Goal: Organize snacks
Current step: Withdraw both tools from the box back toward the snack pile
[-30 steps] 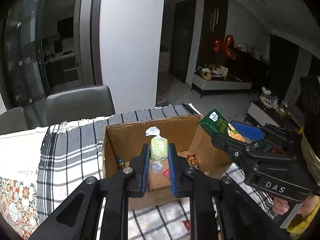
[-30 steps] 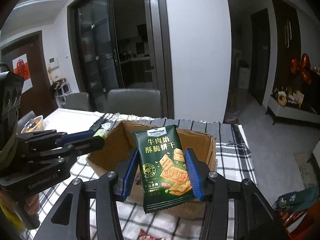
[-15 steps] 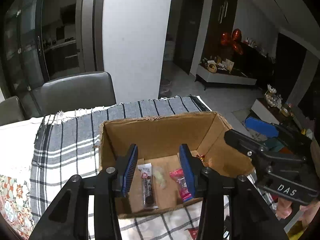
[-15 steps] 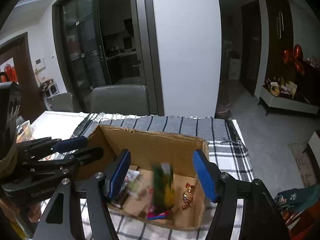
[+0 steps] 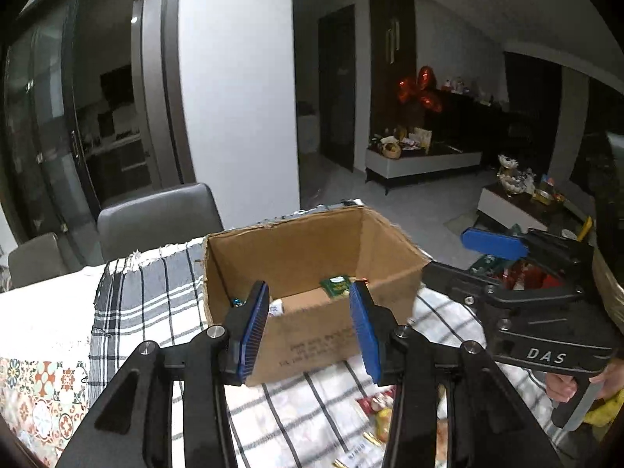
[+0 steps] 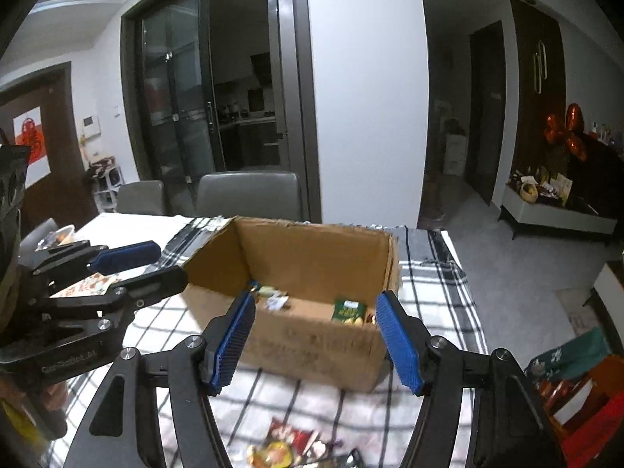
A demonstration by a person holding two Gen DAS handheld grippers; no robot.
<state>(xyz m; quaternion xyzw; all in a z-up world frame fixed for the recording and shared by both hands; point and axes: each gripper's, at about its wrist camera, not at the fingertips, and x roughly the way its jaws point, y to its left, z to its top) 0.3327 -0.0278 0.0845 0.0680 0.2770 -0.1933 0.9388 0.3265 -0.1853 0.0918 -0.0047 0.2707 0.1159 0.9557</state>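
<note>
Between picks: both tongs empty, box part-filled, loose snacks left on the desk.

Left tongs (image 5: 310,329) gape narrowly, right tongs (image 6: 318,341) wider, nothing between either pair. Both sit on the near side of the cardboard box (image 6: 312,335); green packet (image 6: 348,311) lies inside it with small sweets. Remaining snacks (image 6: 284,446) lie on the checked cloth (image 6: 433,304), nearer than the box, under the tongs. Next move likely: dip down, grab one wrapper cleanly.
</note>
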